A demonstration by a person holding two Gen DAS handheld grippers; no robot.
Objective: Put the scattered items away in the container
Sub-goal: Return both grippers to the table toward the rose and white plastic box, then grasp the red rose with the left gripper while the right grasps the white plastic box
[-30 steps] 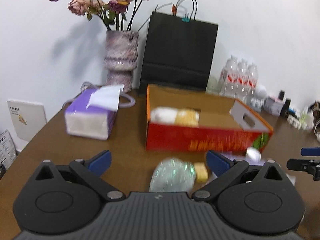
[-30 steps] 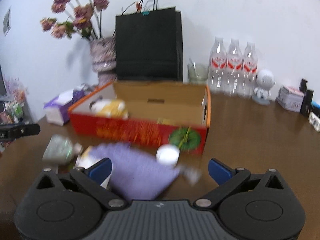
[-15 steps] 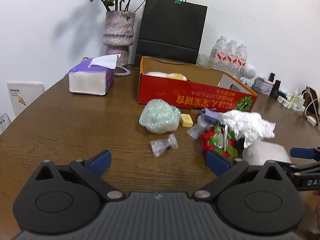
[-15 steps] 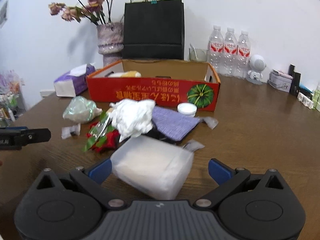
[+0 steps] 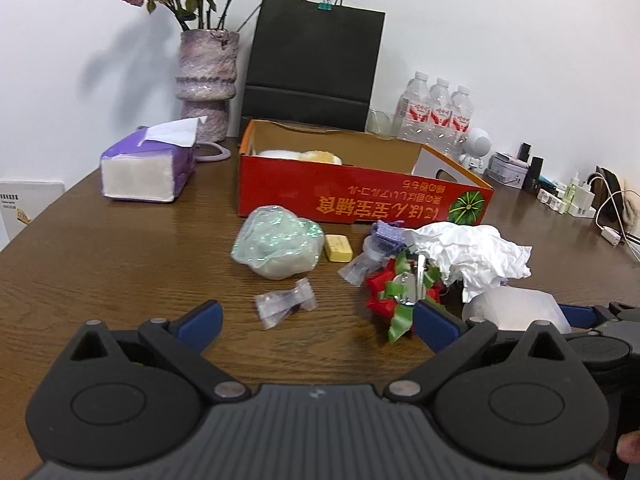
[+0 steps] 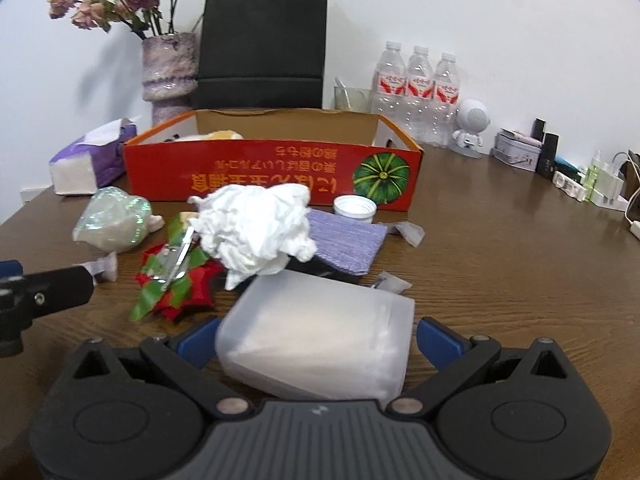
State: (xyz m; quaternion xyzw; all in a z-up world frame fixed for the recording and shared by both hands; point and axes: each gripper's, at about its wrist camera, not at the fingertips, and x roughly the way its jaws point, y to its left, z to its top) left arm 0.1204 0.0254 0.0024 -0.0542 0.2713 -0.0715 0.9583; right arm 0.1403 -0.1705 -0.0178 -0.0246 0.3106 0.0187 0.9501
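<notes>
Both grippers have pulled back from the box since a second ago, and the whole clutter on the table (image 5: 100,264) is now in view. Compared with half a second ago, the right gripper (image 6: 316,340) has come closer to the tub (image 6: 316,336), a frosted white one lying on its side. The tub now sits between the blue fingertips (image 6: 438,342), which stand wide apart; whether they already touch its sides I cannot tell from this view.

The left gripper (image 5: 316,322) hangs low over the table with its jaws spread wide and nothing between them. Just ahead of it lies a small clear wrapper (image 5: 285,306).

The box (image 5: 360,200), red with an open top, stands behind the clutter and already holds something pale and yellow at its left end. In front of it lie a shiny bag (image 5: 278,242), a yellow block (image 5: 338,247), a red and green bow (image 5: 394,294), a crumpled tissue (image 5: 468,256), a purple cloth (image 6: 346,242) and a white lid (image 6: 355,208). The tissue rests partly on the bow and on the cloth.
</notes>
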